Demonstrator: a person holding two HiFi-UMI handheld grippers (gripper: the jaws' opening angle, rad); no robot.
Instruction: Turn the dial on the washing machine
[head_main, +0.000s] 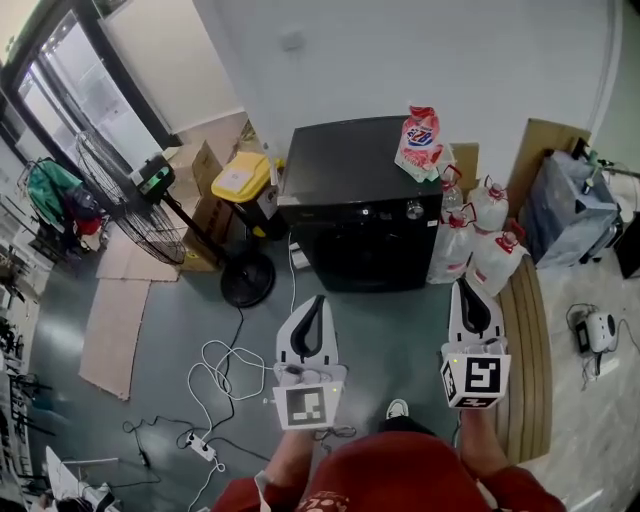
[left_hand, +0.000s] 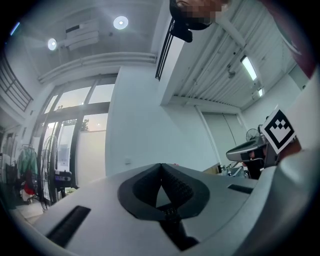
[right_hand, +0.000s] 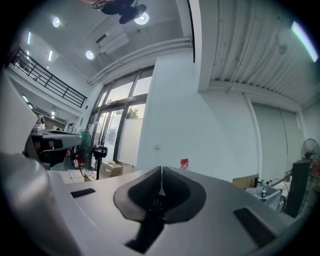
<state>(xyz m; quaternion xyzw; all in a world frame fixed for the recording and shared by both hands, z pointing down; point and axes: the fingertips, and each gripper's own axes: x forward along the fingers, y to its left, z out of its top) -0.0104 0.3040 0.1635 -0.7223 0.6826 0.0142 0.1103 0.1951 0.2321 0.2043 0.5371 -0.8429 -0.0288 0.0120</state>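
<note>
Closest to the camera in the head view is the person's red top (head_main: 390, 480). Just ahead of it are the left hand-held gripper (head_main: 318, 300) and right hand-held gripper (head_main: 463, 285), both pinched shut with nothing in them. Well beyond them the black washing machine (head_main: 350, 160) stands against the wall. Its dial (head_main: 415, 210) is on the front panel near the right end, under a pouch (head_main: 420, 140) lying on top. Plastic bottles (head_main: 480, 235) crowd the machine's right side, and cables (head_main: 225, 365) snake over the floor (head_main: 390, 320) on the left.

Left gripper view: tips of the left hand-held gripper (left_hand: 161, 165) meet, empty, white wall (left_hand: 135, 145) beyond.

Right gripper view: same deal, the right hand-held gripper (right_hand: 161, 169) is closed on nothing.

Stuff that could go wrong: feet snagging those cables on the walk in, an elbow clipping the bottles, or shut jaws just bumping the dial instead of gripping it.
</note>
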